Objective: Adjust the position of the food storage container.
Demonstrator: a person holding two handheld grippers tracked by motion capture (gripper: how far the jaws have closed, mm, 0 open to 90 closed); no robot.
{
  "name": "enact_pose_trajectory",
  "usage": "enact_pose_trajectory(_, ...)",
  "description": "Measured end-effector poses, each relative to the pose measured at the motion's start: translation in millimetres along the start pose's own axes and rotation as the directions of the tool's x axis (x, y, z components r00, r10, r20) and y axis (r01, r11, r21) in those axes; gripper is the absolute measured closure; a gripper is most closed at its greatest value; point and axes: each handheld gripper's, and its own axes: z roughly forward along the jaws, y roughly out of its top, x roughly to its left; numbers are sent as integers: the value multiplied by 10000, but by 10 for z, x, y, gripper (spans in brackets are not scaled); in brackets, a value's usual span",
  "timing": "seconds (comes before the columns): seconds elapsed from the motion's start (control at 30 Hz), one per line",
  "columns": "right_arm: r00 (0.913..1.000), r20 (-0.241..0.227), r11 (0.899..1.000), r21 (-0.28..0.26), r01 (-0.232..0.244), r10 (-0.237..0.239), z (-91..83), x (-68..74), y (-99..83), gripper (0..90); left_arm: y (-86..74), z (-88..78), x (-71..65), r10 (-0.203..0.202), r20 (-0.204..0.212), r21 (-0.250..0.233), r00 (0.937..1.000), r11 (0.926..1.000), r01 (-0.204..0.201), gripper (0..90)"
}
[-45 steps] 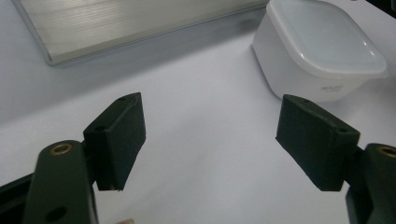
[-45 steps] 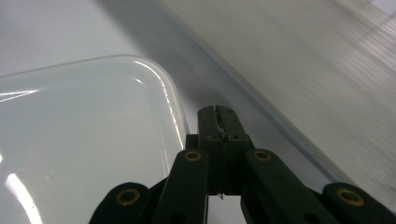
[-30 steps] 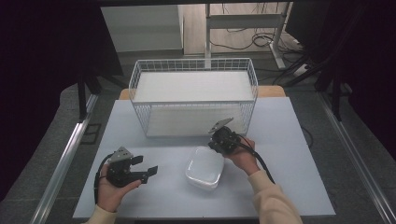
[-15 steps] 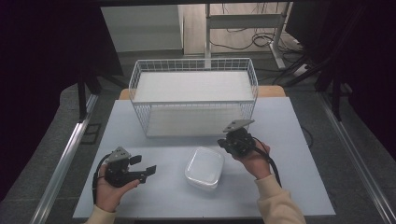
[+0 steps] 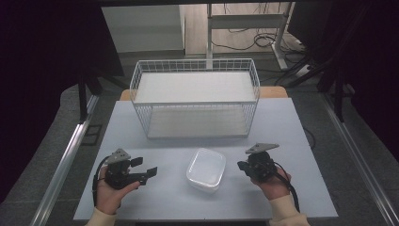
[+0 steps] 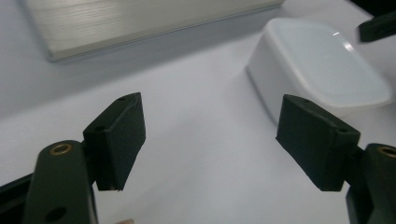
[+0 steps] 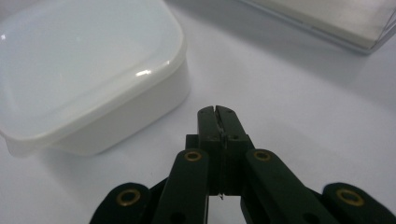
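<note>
A white plastic box with a lid [image 5: 206,169] lies on the grey table between my two grippers. My left gripper [image 5: 145,166] rests in the person's left hand to the box's left, with its jaws open and pointing at the box. In the left gripper view the box [image 6: 322,70] sits beyond the wide-apart pads [image 6: 121,133], and nothing is between them. My right gripper [image 5: 241,165] is just right of the box, jaws shut and empty. In the right gripper view the closed tips [image 7: 218,112] point past the box's near corner [image 7: 84,70].
A white wire basket [image 5: 197,120] with a pale flat floor stands at the back middle of the table [image 5: 291,127]. Cables trail from both grippers toward the person. Dark floor and metal rails border the table on both sides.
My right gripper has swung from behind the box, near the basket, out to the right and nearer the person. The left gripper and the box have stayed put.
</note>
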Motion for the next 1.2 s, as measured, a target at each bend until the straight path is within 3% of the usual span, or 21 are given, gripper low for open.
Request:
enact_pose_trajectory(0.03, 10000, -24, 10000, 26, 2, -2, 14, 1, -7, 897, 6, -3, -18, 128, -144, 9, 9998, 9999, -128, 232)
enact_pose_trajectory(0.17, 9997, -228, 9999, 137, 19, -16, 74, 44, 10, 897, 10, 2, -39, 182, -90, 14, 9998, 9998, -182, 232)
enact_pose_trajectory(0.27, 9989, -367, 9989, 369, 298, -284, 169, 135, 31, 897, 5, 30, -53, 247, -73, 122, 9997, 9996, -246, 232)
enact_pose_trajectory(0.6, 9979, -570, 9988, 357, 335, -314, 261, 241, 83, 898, 4, 25, -39, 230, -119, 113, 9997, 9997, -229, 232)
enact_pose_trajectory(1.2, 9980, -480, 9983, 390, 429, -411, 380, 326, 182, 898, 3, 36, -33, 249, -163, 166, 9996, 9996, -247, 232)
